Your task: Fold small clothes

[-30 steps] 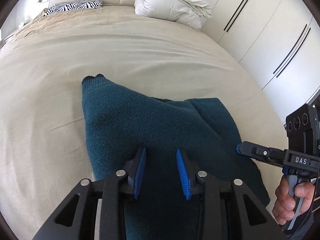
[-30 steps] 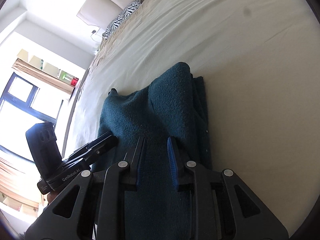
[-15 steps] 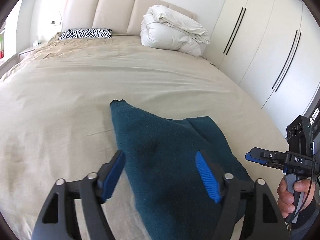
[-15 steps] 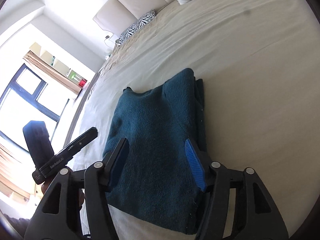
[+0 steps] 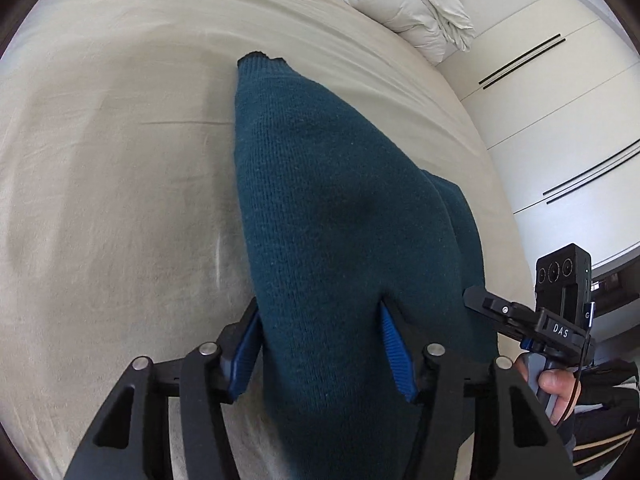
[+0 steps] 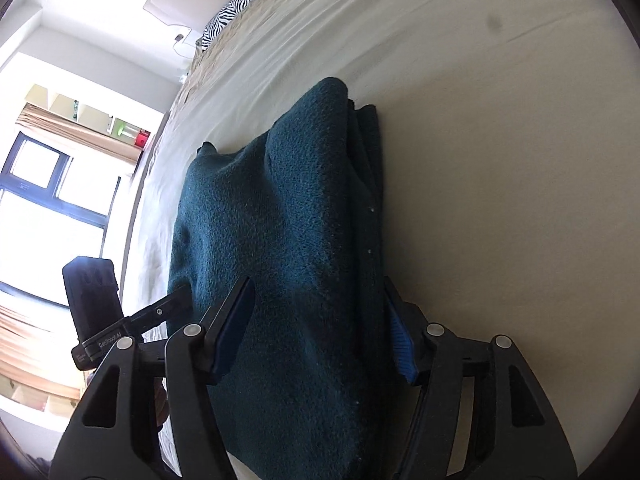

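Note:
A dark teal knitted sweater [image 5: 340,220] lies folded lengthwise on the beige bed [image 5: 120,200]. My left gripper [image 5: 320,346] straddles its near end. The jaws are closing, with a thick ridge of the knit filling the gap and brushing both blue pads. In the right wrist view the same sweater [image 6: 280,220] runs away from my right gripper [image 6: 318,332]. Its jaws are closing too: one pad rests on top of the fabric, the other at the sweater's right edge. Each gripper shows in the other's view, the right gripper [image 5: 472,294] at the sweater's right side and the left gripper [image 6: 180,294] at its left.
A bundled white duvet [image 5: 404,4] lies at the bed's far end, beside white wardrobe doors [image 5: 560,120]. A zebra-print pillow [image 6: 236,4] sits by the headboard, and a window [image 6: 40,200] lies beyond the bed's left side. A person's hand [image 5: 556,388] holds the right gripper's handle.
Both grippers stood narrow on the knit, then lifted and opened wide. They have since dropped back over the sweater's near end and their jaws have narrowed around a broader band of fabric.

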